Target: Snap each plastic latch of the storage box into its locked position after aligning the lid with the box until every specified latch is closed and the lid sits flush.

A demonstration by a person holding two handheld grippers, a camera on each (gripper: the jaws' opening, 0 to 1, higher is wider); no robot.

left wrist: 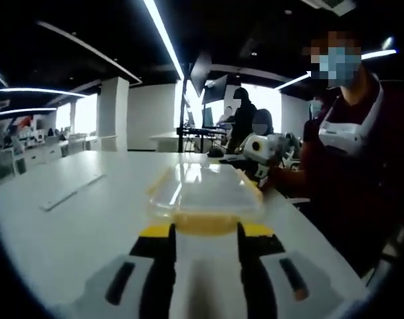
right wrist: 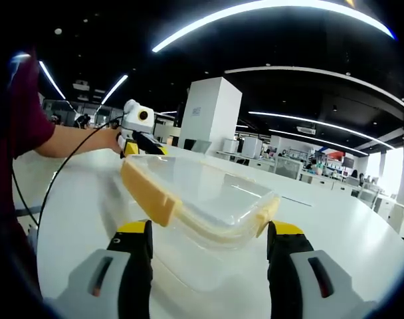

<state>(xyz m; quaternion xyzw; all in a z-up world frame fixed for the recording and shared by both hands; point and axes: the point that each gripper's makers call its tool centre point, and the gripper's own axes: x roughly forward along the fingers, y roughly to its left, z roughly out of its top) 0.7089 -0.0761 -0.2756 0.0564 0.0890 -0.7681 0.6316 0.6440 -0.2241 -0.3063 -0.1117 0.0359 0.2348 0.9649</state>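
Note:
A storage box with a clear lid (left wrist: 202, 189) and yellow latches lies on the white table (left wrist: 69, 232). My left gripper (left wrist: 205, 231) is open, and its yellow-tipped jaws flank the yellow latch (left wrist: 205, 222) on the box's near end. Across the box, the right gripper (left wrist: 260, 174) stands at the far right corner. In the right gripper view my right gripper (right wrist: 208, 232) is open wide around the near end of the box (right wrist: 202, 193). One long yellow latch (right wrist: 149, 191) runs on the left and another latch (right wrist: 267, 214) sits on the right. The left gripper (right wrist: 144, 149) sits at the far end, held by a hand (right wrist: 109, 139).
A person in a dark red top (left wrist: 361, 173) stands at the table's right edge. Other people (left wrist: 242, 119) stand further back by desks. A flat strip (left wrist: 72, 193) lies on the table to the left. A white pillar (right wrist: 212, 113) rises behind the table.

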